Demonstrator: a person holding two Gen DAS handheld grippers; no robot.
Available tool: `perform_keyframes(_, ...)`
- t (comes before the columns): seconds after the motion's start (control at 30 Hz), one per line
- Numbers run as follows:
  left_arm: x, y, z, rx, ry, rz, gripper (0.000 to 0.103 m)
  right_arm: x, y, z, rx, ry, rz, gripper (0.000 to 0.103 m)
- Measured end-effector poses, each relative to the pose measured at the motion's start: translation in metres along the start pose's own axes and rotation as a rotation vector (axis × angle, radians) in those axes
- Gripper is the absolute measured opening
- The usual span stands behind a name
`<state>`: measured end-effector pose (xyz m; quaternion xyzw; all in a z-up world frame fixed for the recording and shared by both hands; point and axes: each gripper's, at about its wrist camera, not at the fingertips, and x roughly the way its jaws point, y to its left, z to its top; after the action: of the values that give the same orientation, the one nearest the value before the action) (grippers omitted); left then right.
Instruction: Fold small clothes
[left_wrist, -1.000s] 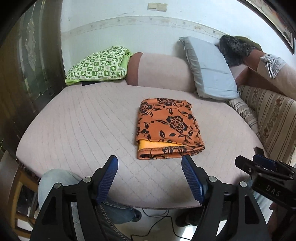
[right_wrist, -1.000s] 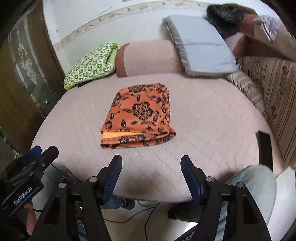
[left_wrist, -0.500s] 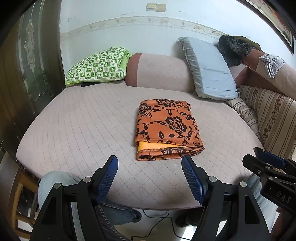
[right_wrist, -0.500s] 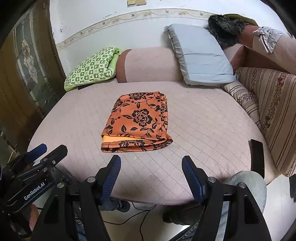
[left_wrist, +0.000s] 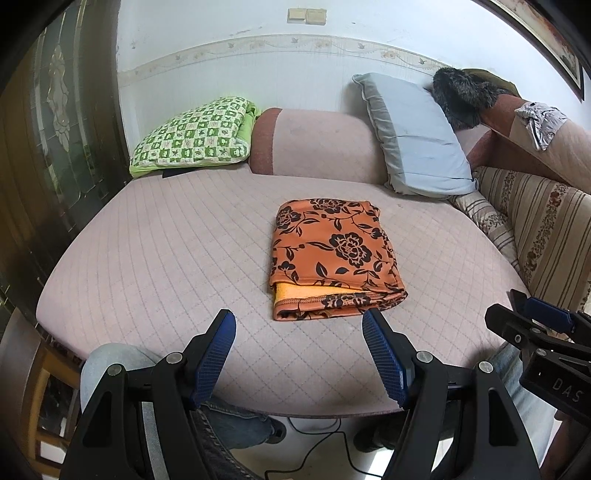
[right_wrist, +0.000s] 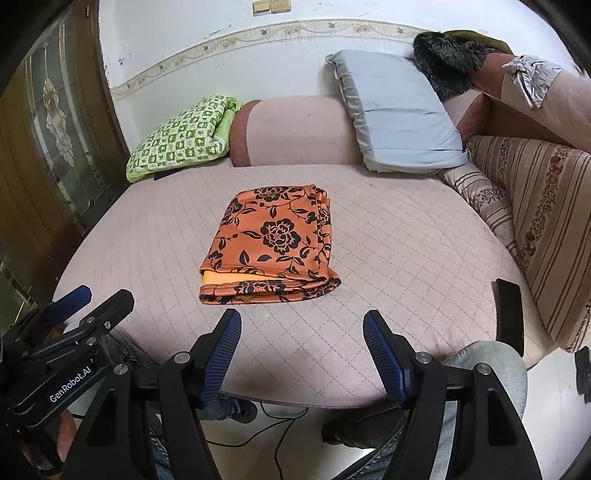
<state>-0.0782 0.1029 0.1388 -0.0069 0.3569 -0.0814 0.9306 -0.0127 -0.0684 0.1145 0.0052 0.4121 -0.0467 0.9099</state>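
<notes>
An orange garment with black flowers (left_wrist: 334, 256) lies folded into a neat rectangle on the pink quilted bed (left_wrist: 166, 258); it also shows in the right wrist view (right_wrist: 273, 245). My left gripper (left_wrist: 299, 325) is open and empty, held back over the bed's front edge, just short of the garment's near hem. My right gripper (right_wrist: 301, 325) is open and empty, also near the front edge, a little short of the garment. Each gripper shows in the other's view: the right one (left_wrist: 532, 317) and the left one (right_wrist: 74, 306).
A green checked pillow (left_wrist: 192, 136), a pink bolster (left_wrist: 314, 144) and a grey-blue pillow (left_wrist: 413, 136) line the bed's far side by the wall. Striped cushions (left_wrist: 535, 221) lie at the right. A dark glass-panelled door (left_wrist: 44, 147) stands at the left. A black phone (right_wrist: 509, 314) lies at the bed's right edge.
Both grippers have pulled back and risen slightly from the garment, staying open. The folded garment has not moved.
</notes>
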Motion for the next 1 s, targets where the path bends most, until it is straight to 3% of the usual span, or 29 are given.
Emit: perform_keyframes(1.0,-0.0031,-0.0083,-0.0056,-0.013,0.018,-0.011,0.071,0.0029,-0.0014,-0.0067,0.012,0.015,-0.017,0.071)
